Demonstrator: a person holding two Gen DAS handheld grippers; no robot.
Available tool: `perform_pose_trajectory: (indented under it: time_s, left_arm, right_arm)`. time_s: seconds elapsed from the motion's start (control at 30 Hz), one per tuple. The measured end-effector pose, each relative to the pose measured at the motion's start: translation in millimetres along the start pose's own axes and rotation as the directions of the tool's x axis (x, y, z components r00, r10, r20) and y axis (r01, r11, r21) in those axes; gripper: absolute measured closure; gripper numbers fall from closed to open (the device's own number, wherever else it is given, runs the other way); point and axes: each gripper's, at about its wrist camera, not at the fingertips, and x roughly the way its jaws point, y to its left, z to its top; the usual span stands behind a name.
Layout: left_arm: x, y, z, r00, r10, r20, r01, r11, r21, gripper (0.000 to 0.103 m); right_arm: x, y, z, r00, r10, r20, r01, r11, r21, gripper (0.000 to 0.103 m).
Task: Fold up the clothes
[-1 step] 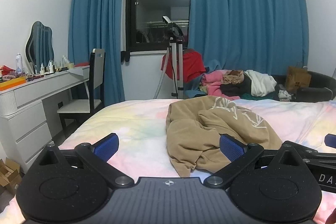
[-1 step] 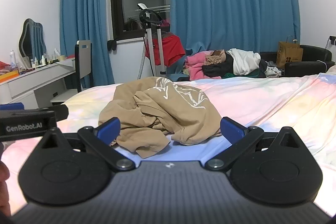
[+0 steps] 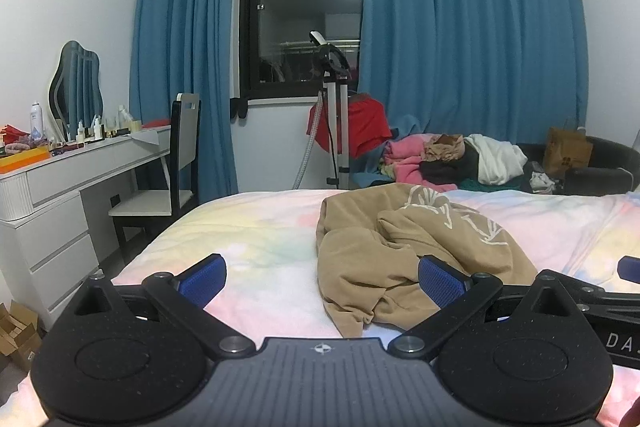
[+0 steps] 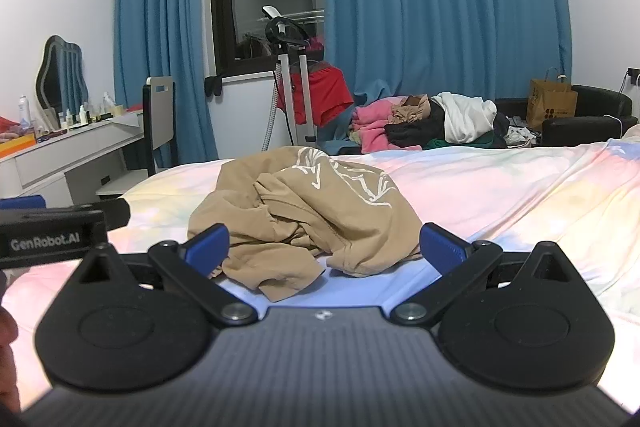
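Home bedroom: bed [image 3: 260, 227] centre frame, vanity desk [image 3: 80, 163] with mirror [image 3: 76, 87] left, blue curtains [image 3: 460, 47] behind

My left gripper [image 3: 322, 281] is matte black with a fine speckle: two round, teardrop-shaped housings, each with a shallow disc pressed into its top and a triangular cutout near the tip. Slim black link arms pivot on silver screws. My fingertips [image 3: 442, 285] wear ribbed blue pads. Between the housings sits a grey grooved plate bearing a small crosshair mark. My right gripper [image 4: 324, 247] is built the same. White lettering on my left gripper's side reads "GenRobot.AI". A sliver of my skin [image 4: 7, 347] shows at the edge.
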Motion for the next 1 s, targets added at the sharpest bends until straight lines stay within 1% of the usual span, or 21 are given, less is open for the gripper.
perform_pose_trajectory:
  time_s: [0.17, 0.3, 1.0]
  left_arm:
    - [-1.3, -0.2, 2.0, 1.0, -0.002, 0.008, 0.002, 1.0, 0.001, 0.0]
    - [-2.3, -0.4, 3.6, 1.0, -0.004, 0.014, 0.004, 1.0, 0.002, 0.0]
    - [-5.8, -2.9, 3.0, 0.999, -0.013, 0.04, 0.012, 1.0, 0.019, 0.0]
  right_arm:
    - [-3.1, -1.0, 0.1, 1.0, 0.002, 0.006, -0.002, 1.0, -0.003, 0.0]
    - [-1.0, 4.6, -2.1, 1.0, 0.0, 0.012, 0.0, 1.0, -0.027, 0.0]
    - [-1.1, 2.3, 0.3, 1.0, 0.005, 0.006, -0.005, 1.0, -0.021, 0.0]
